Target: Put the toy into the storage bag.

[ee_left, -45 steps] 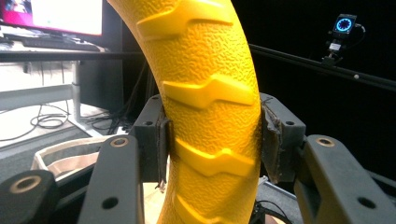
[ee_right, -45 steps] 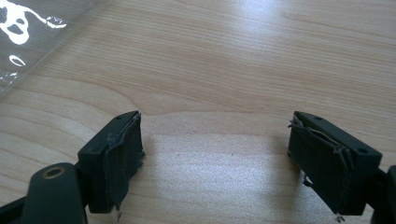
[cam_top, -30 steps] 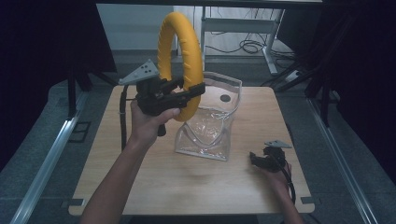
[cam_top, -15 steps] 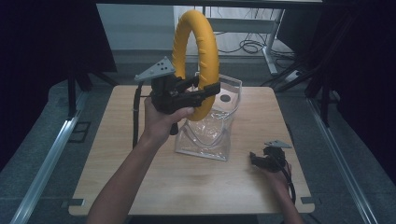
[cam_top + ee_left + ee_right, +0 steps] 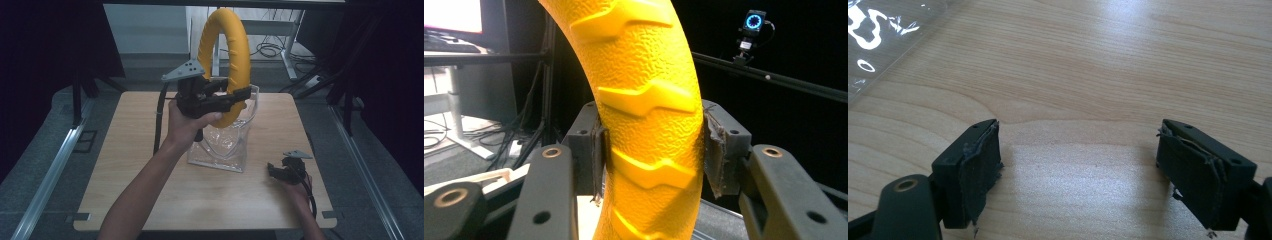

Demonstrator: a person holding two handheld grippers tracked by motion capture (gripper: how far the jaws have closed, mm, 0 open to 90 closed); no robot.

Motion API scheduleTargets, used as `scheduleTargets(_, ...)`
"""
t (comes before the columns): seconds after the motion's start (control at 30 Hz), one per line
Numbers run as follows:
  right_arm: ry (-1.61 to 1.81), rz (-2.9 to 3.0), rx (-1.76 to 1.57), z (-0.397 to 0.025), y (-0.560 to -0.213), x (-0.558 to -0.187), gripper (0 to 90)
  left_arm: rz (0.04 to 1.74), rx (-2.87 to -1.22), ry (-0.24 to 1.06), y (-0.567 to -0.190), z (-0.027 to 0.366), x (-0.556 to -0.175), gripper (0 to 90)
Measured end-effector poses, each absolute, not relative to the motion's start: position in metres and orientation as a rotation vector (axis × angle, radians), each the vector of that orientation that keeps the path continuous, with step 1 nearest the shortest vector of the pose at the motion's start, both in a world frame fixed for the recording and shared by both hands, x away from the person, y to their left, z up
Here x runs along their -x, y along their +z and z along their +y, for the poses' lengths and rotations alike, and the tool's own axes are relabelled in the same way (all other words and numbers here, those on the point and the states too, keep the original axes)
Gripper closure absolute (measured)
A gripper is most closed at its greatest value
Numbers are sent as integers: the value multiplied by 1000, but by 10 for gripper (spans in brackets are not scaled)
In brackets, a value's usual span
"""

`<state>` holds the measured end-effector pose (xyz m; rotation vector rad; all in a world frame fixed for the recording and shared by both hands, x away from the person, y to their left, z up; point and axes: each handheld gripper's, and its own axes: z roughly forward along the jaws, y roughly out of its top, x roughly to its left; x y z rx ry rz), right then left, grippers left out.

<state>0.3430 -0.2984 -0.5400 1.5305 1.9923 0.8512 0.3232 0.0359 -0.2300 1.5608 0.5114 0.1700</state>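
Note:
A big yellow ring (image 5: 231,60) with raised tread marks stands upright in the air, and my left gripper (image 5: 235,96) is shut on its lower right part. In the left gripper view the yellow ring (image 5: 649,115) is squeezed between both pads, and my left gripper (image 5: 651,150) holds it firmly. Just below and behind the ring stands a clear plastic bag (image 5: 222,145) on the wooden table (image 5: 125,150). My right gripper (image 5: 274,170) rests low at the table's right front, open; in its own view my right gripper (image 5: 1078,165) has only bare wood between the jaws.
A corner of the clear bag (image 5: 878,40) lies at the upper left of the right gripper view. Metal rails (image 5: 45,185) run along both sides of the table. A desk frame and cables (image 5: 270,50) stand behind it.
My left gripper has carried the yellow ring to the right, over the clear bag. My right gripper has stayed where it was.

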Motion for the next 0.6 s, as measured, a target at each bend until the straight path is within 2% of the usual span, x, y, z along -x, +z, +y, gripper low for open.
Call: scheduleTargets(0.6,849,1992,-1528,-298,-540,-343,180,481,-1553,140,-234,17,-329,505)
